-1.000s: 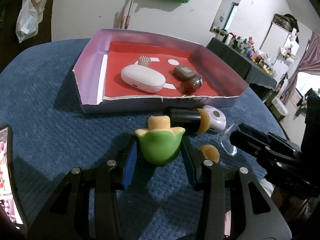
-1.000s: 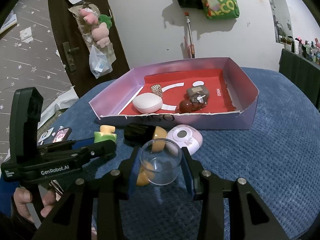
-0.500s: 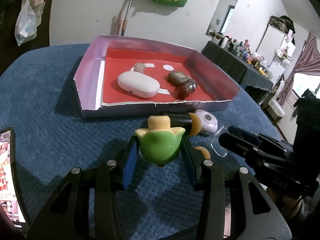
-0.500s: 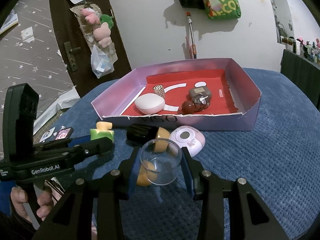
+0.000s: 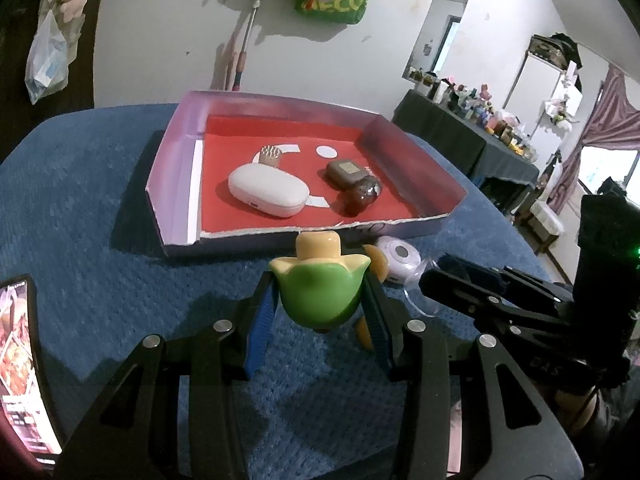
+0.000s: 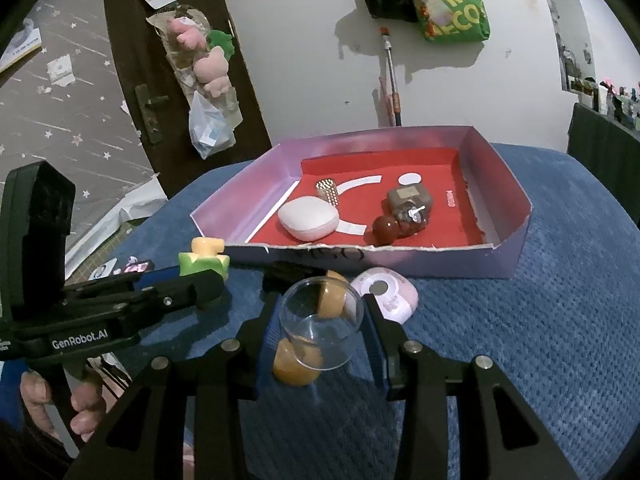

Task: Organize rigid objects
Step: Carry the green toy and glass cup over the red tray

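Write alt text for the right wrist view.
The right gripper holds a clear plastic cup above a blue textured cloth. At left, the left gripper holds a green and yellow toy. Behind sits a purple box lined red, holding small items.

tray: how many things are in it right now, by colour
white: 1, the oval case
brown: 2, the square case and the round glossy piece
gold: 1, the small studded cylinder
total: 4 in the tray
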`<state>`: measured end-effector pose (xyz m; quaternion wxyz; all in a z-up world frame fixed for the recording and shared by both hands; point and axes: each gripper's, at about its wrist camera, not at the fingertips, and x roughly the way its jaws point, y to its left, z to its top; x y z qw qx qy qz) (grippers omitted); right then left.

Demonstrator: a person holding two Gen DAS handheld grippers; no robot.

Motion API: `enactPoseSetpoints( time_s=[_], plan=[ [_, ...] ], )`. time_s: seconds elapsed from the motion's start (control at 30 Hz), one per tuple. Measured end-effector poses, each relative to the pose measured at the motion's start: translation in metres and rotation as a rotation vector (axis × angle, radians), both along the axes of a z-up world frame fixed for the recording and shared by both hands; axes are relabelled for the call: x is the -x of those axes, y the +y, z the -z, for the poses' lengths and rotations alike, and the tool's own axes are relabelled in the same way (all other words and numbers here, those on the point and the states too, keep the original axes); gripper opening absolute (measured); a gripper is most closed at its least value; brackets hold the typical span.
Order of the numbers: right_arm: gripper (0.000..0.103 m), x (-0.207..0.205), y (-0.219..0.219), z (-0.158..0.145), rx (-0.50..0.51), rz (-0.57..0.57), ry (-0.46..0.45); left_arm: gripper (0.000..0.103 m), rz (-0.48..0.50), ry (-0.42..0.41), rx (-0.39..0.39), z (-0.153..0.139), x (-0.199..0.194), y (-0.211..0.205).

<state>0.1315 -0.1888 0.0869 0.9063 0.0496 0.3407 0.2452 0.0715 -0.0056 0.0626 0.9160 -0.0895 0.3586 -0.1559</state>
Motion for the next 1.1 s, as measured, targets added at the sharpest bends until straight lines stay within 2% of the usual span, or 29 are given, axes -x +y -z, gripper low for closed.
enactPoseSetpoints(
  time_s=[0.5,0.77,0.97,1.1],
  plan=[
    [0.042,-0.035,-0.002,-0.031,0.008,-0.031,-0.035,0.041,0.029,-0.040,-0.009,-0.025,-0.024,-0.001],
    [0.042,-0.073,-0.004,-0.029,0.038,-0.033,0.016,0.041,0.056,0.007,-0.014,-0.023,-0.057,-0.005],
    [0.042,-0.097,-0.010,-0.018,0.078,-0.002,0.059,0.041,0.052,0.064,-0.030,-0.010,-0.077,-0.002],
    [0.042,-0.107,-0.010,-0.009,0.108,0.007,0.084,0.041,0.084,0.115,-0.038,0.000,-0.086,-0.005]
  ],
)
